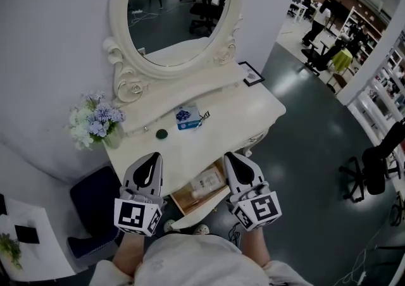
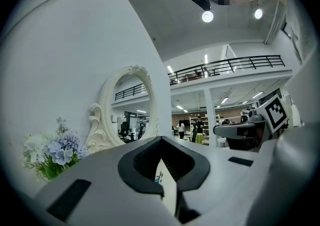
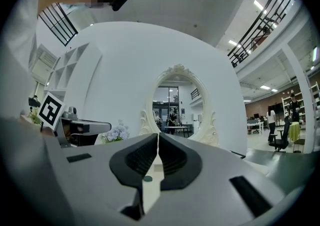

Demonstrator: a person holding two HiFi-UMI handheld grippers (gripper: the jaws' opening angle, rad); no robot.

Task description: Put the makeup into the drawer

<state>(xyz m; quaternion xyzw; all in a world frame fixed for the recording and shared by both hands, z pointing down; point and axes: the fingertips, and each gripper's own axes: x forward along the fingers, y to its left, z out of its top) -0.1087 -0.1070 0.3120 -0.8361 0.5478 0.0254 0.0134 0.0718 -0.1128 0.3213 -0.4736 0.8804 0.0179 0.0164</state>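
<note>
On the cream vanity table (image 1: 253, 114) lie a blue-and-white makeup packet (image 1: 186, 117) and a small dark green round compact (image 1: 162, 133). Under the table's front edge a wooden drawer (image 1: 183, 202) stands pulled out, with pale items (image 1: 205, 183) inside. My left gripper (image 1: 152, 158) is level over the table's front left, shut and empty, with its jaws meeting (image 2: 161, 140). At the front right, above the drawer, my right gripper (image 1: 231, 157) is also shut and empty (image 3: 158, 135). The compact (image 3: 147, 179) shows below the right gripper's jaws.
An oval mirror (image 1: 177, 12) in a carved cream frame stands at the back of the table, against the wall. A bunch of blue and white flowers (image 1: 93, 120) sits at the left end and a black-framed card (image 1: 252, 76) at the back right. A dark stool (image 1: 95, 199) stands lower left.
</note>
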